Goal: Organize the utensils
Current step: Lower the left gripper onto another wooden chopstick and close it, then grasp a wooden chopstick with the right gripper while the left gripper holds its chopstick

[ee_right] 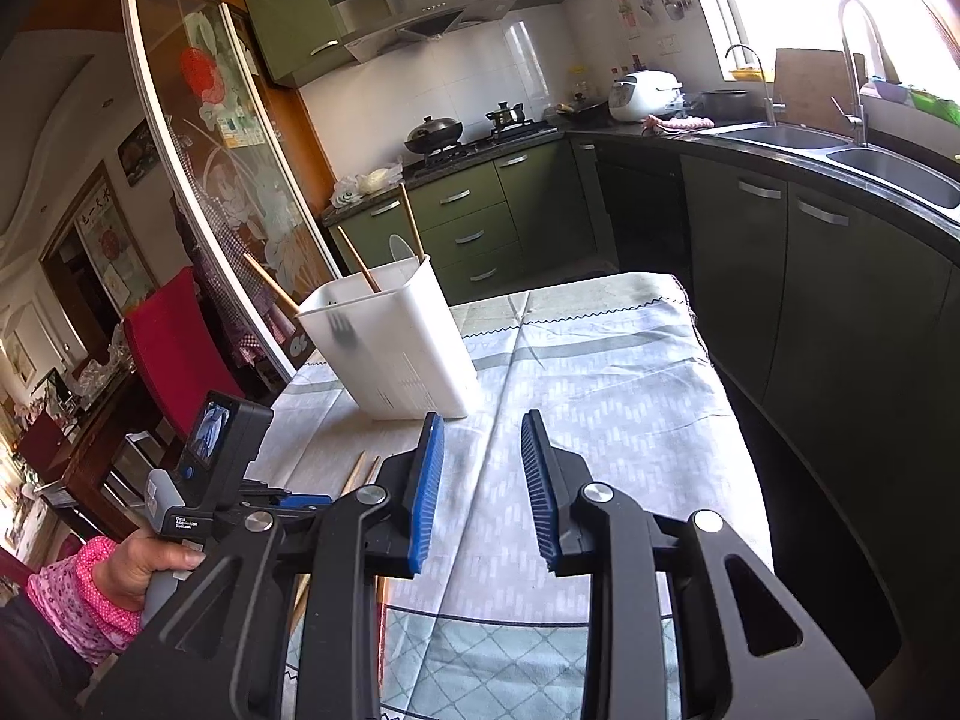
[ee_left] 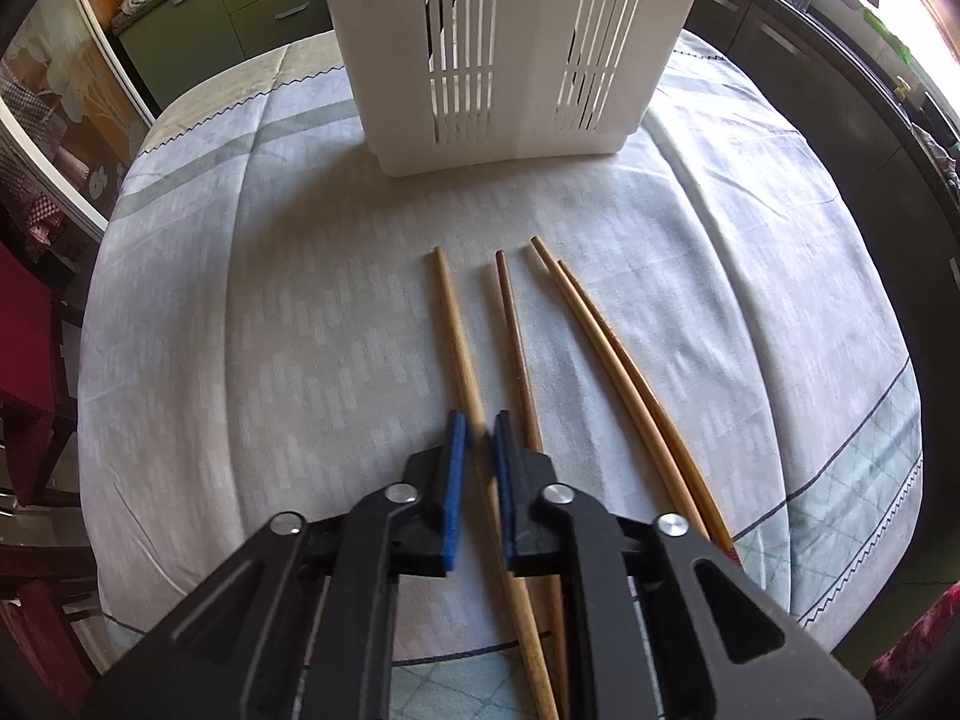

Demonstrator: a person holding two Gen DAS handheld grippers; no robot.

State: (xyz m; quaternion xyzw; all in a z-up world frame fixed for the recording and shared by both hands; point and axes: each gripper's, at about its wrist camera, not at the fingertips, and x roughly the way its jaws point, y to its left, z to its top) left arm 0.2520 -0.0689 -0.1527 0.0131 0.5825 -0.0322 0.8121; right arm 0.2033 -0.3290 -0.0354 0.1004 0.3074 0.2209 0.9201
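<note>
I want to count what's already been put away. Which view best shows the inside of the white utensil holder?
The right wrist view: it looks at the white utensil holder from above its open rim, with chopsticks and a pale utensil sticking out. The left wrist view shows only its slotted side wall, top cropped off, contents hidden.

We count four wooden chopsticks (ee_left: 516, 324) lying on the tablecloth (ee_left: 240, 330), one white slotted holder (ee_left: 510, 54), and three more chopsticks (ee_right: 360, 264) standing inside that holder.
</note>
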